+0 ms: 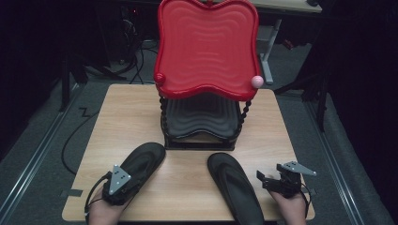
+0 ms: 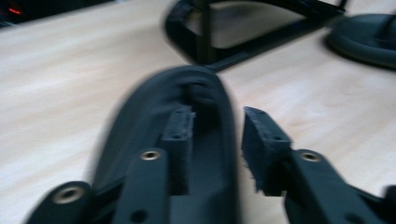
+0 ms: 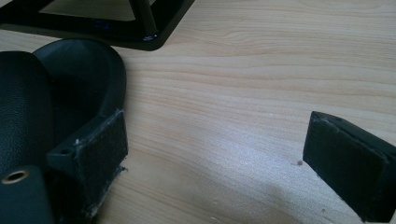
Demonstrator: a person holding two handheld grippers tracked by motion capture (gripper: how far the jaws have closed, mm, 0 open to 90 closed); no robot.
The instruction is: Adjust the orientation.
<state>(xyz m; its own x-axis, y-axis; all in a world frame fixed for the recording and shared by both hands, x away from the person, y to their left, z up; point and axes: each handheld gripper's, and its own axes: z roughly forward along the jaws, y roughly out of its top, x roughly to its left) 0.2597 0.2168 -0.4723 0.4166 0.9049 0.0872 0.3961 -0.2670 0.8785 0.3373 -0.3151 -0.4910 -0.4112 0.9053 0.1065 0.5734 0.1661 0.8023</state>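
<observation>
In front of the black rack (image 1: pixel 199 126) with its red tray (image 1: pixel 206 47), two black slippers lie on the table (image 1: pixel 187 187). The left gripper (image 1: pixel 123 174) reaches low over the left slipper (image 1: pixel 141 161), jaws parted astride its edge without pressing. The right gripper (image 1: pixel 271 180) rests wide apart just beside the right slipper (image 1: pixel 234 187).

A light wood-grain desk (image 1: pixel 141 101) stands on grey carpet (image 1: pixel 37 140), the room around it dim, almost black at the edges. Metal rails (image 1: pixel 33 161) run along the floor on both sides. A dark cable (image 1: pixel 75 136) snakes across the carpet at the left. Behind, a white-legged table (image 1: pixel 270 51) stands, with tangled cords (image 1: pixel 136 51) beneath.
</observation>
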